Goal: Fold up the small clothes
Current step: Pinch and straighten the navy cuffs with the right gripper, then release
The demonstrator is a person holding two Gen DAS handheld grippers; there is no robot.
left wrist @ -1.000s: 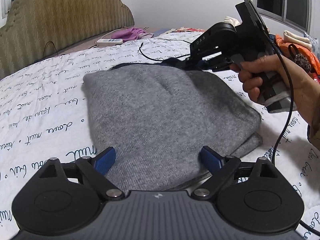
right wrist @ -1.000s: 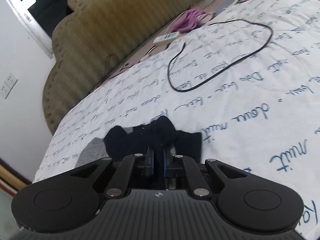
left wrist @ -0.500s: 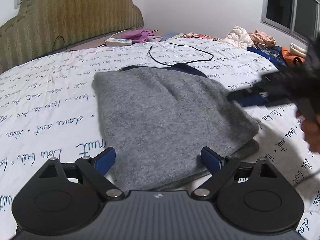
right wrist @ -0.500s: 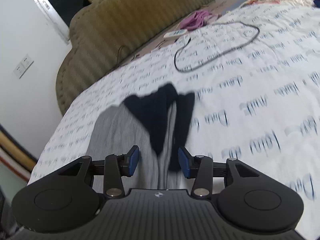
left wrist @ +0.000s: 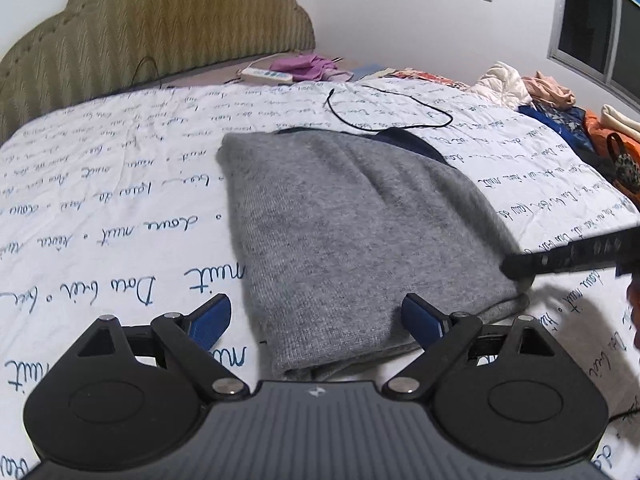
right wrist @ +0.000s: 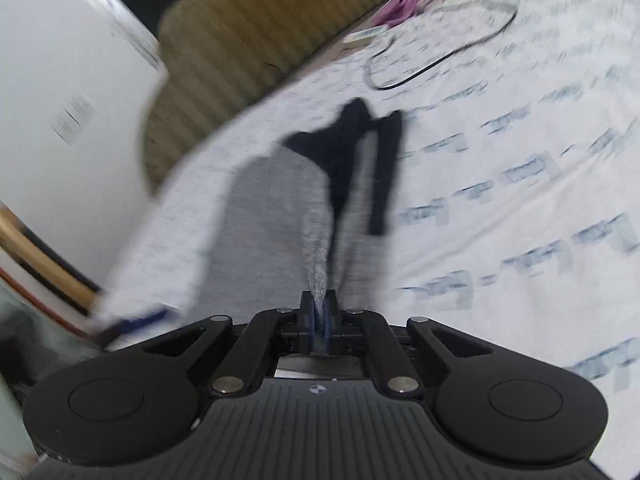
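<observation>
A folded grey knit garment (left wrist: 352,224) with a dark navy collar part (left wrist: 412,142) at its far end lies on a white bedsheet (left wrist: 120,208) printed with blue script. My left gripper (left wrist: 316,316) is open, its blue pads straddling the garment's near edge without pressing it. In the right wrist view the same grey garment (right wrist: 272,216) and its navy part (right wrist: 348,144) look blurred. My right gripper (right wrist: 319,318) is shut on a pinch of the grey fabric at the garment's right edge. Its black finger (left wrist: 568,258) reaches in from the right in the left wrist view.
A black cable (left wrist: 384,108) loops on the sheet beyond the garment. A padded olive headboard (left wrist: 152,28) stands behind, with a white power strip (left wrist: 266,76) and purple cloth (left wrist: 304,66). A pile of clothes and bags (left wrist: 560,108) lies at the right.
My right gripper moved from the navy collar end to the garment's right edge, opened on the way, and has shut on grey fabric. My left gripper stayed open near the front edge.
</observation>
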